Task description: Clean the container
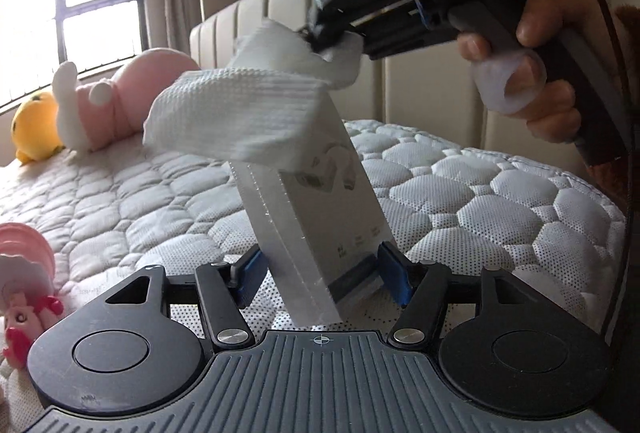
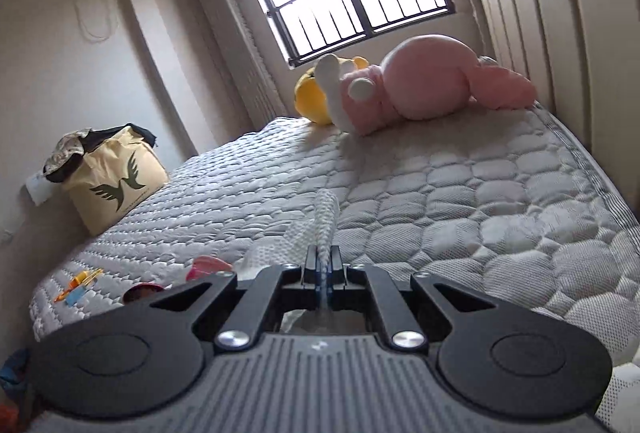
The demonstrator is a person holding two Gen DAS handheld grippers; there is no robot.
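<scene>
In the left wrist view my left gripper (image 1: 320, 273) is shut on the lower end of a white, plastic-wrapped box (image 1: 320, 217), the container, which stands tilted above the mattress. A white paper towel (image 1: 240, 113) drapes over the box's top end. My right gripper (image 1: 320, 41) comes in from the upper right, held by a person's hand (image 1: 528, 73), and is shut on the towel's upper corner. In the right wrist view my right gripper (image 2: 322, 265) pinches the white towel (image 2: 324, 221), seen edge-on between its blue pads. The box is hidden there.
A quilted grey mattress (image 1: 460, 193) lies below, with a beige padded headboard (image 1: 420, 93) behind. A pink plush (image 1: 132, 97) and a yellow plush (image 1: 34, 125) sit by the window. Small pink toys (image 1: 24, 285) lie at the left. A beige bag (image 2: 112, 177) stands by the bed.
</scene>
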